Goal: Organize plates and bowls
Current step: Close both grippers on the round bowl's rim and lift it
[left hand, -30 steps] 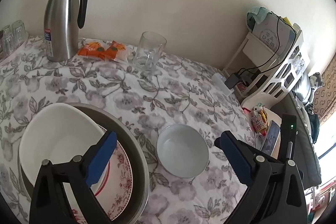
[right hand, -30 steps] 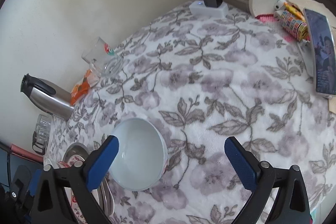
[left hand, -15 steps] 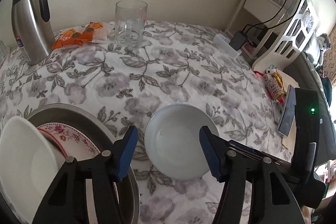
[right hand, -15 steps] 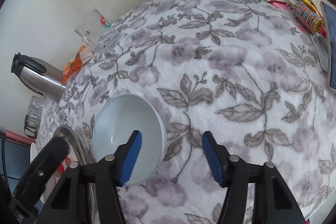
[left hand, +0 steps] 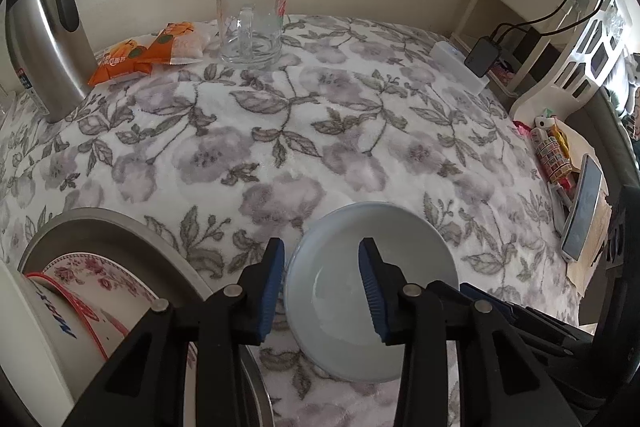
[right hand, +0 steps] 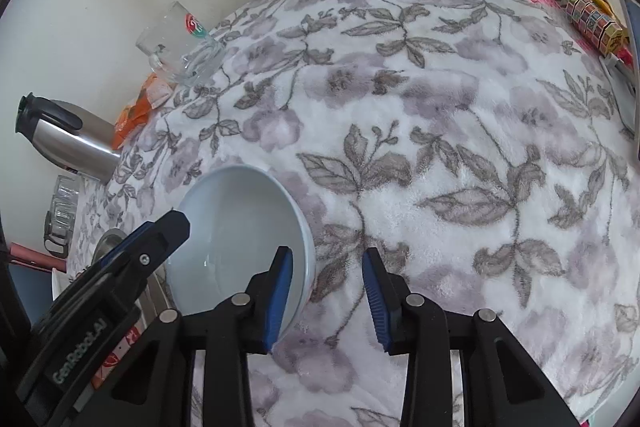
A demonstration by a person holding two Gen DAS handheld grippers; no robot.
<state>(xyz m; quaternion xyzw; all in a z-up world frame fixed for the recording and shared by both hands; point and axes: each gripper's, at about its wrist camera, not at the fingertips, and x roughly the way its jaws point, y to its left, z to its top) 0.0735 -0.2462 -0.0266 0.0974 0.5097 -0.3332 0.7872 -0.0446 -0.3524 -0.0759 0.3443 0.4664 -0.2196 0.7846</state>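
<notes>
A pale blue-white bowl (left hand: 384, 267) (right hand: 240, 227) sits upright on the flowered cloth. My left gripper (left hand: 322, 287) straddles the bowl's left rim, one pad outside and the other inside. Its jaws are closing, and a wide gap still separates the pads, which do not pinch the rim. My right gripper (right hand: 326, 291) straddles the opposite rim, left pad inside the bowl and right pad over the cloth. Its jaws are closing too, without pressing. A metal pan (left hand: 120, 227) at the left holds a floral plate (left hand: 92, 275) and a white red-rimmed bowl (left hand: 40, 327).
At the back by the wall stand a glass mug (left hand: 252, 23), a steel jug (left hand: 40, 39) and orange snack packets (left hand: 148, 51). A power strip (left hand: 460, 67), a white shelf (left hand: 560, 83) and a phone (left hand: 582, 211) are along the right edge.
Both grippers' jaws have narrowed from wide apart. The left gripper has come down and to the right, from over the pan to the bowl's rim. The right gripper has sunk slightly.
</notes>
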